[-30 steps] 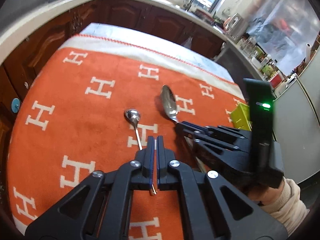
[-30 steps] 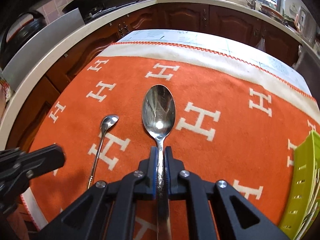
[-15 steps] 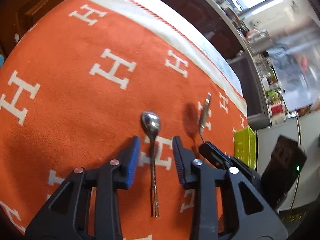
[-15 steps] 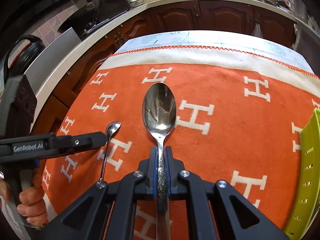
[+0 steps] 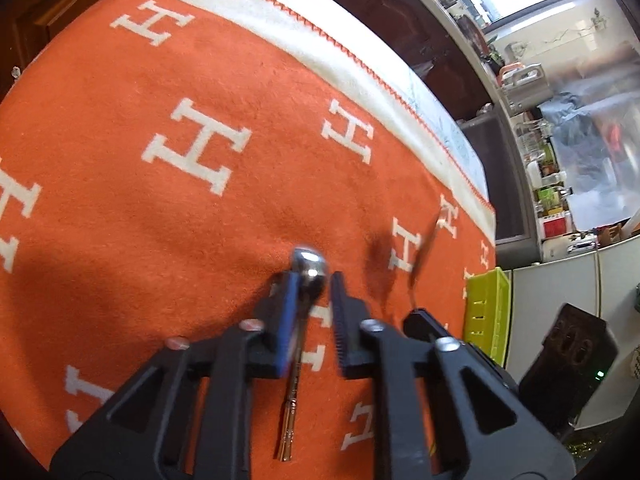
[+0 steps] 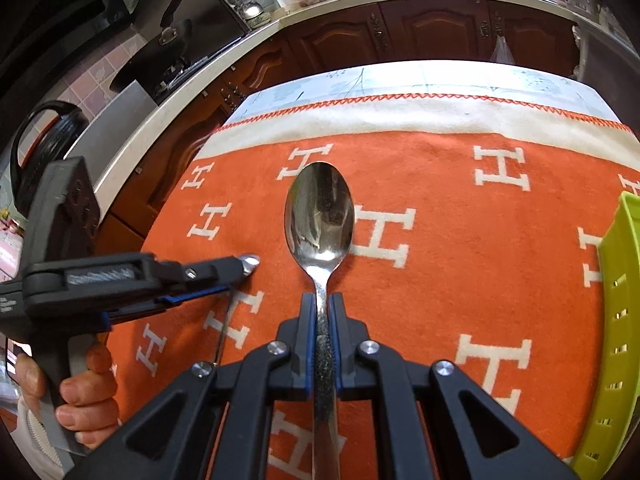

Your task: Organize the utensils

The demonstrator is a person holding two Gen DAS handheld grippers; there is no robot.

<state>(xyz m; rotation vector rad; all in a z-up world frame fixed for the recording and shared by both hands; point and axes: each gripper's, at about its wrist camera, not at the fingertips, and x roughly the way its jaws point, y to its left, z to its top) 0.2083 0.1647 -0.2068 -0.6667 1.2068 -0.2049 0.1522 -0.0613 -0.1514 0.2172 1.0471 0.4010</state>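
The left gripper's fingers have just been closing and stand narrow astride the neck of the small teaspoon, which lies flat on the orange blanket over the worktop; to do this well, I judge they should settle low and square on the stem just behind the bowl before pinching, so the thin shaft does not roll. The right gripper, between the teaspoon and the green utensil basket, clamps the large spoon by its handle. Blur hides whether the left pads touch metal, and the basket's compartments are cut off.
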